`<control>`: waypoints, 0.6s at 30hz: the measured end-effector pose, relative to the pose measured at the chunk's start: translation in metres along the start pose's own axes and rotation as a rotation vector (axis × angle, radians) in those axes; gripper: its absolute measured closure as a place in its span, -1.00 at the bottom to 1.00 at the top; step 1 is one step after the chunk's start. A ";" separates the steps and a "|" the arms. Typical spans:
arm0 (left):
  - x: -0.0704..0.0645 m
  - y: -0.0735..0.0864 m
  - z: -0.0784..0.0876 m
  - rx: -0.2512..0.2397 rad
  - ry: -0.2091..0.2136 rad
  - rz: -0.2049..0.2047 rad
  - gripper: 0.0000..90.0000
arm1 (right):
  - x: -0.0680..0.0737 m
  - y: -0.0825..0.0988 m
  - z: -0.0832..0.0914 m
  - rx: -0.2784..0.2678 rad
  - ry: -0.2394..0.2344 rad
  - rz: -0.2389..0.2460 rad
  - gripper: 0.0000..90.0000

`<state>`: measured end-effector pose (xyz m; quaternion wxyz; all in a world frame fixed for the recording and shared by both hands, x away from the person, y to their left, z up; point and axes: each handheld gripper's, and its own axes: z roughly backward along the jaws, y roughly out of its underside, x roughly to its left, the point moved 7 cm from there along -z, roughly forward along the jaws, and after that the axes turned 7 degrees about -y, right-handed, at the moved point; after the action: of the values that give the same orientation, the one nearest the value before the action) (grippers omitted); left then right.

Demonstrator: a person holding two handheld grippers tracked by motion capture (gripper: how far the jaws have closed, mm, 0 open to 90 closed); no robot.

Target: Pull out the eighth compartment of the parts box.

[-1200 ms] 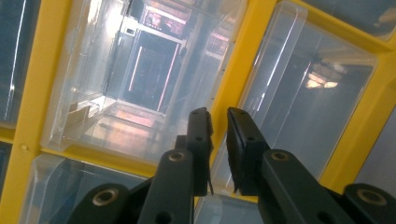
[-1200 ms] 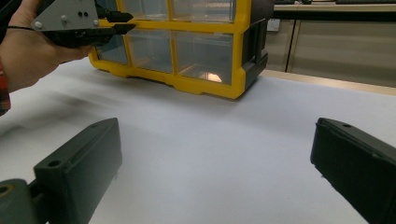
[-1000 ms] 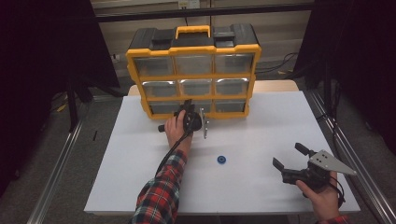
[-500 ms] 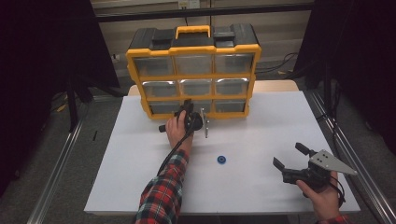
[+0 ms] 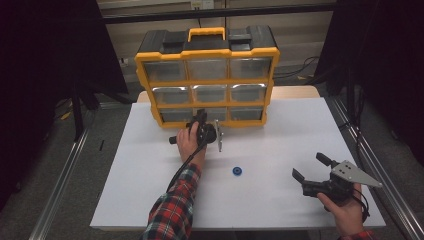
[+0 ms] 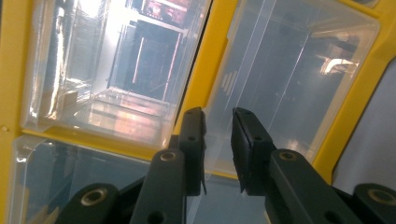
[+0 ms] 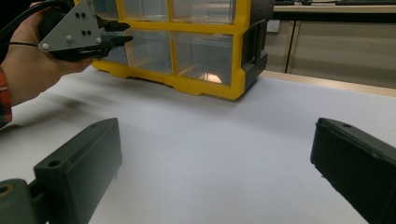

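A yellow and black organiser [image 5: 207, 52] with clear drawers stands at the table's far side. My left gripper [image 5: 201, 118] is up against its bottom row, at the middle drawer [image 5: 212, 114]. In the left gripper view its jaws have just been closing, and the left gripper [image 6: 218, 122] now pinches the clear front lip of that drawer [image 6: 280, 79] beside a yellow divider [image 6: 211, 60]. The right gripper view shows the left gripper [image 7: 114, 33] against the organiser [image 7: 205, 87]. My right gripper [image 5: 308, 166] rests open at the near right, nothing between its jaws [image 7: 217, 135].
A small blue ring-shaped part [image 5: 238, 171] lies on the white table [image 5: 285, 135] between the two hands. Metal rails run along both sides of the table. Dark space surrounds it. The table's near edge is just behind the right hand.
Both hands have stayed where they were. No difference in the left gripper's jaws can be made out from the high view.
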<state>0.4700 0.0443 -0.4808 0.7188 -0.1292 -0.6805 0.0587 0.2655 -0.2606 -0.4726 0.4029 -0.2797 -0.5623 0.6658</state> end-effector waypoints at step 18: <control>-0.003 0.001 0.017 -0.042 -0.014 0.049 0.68 | 0.000 0.000 0.000 -0.004 0.001 0.009 -0.97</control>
<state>0.4527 0.0459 -0.4836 0.7094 -0.1606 -0.6834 0.0629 0.2655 -0.2607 -0.4722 0.3997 -0.2834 -0.5623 0.6661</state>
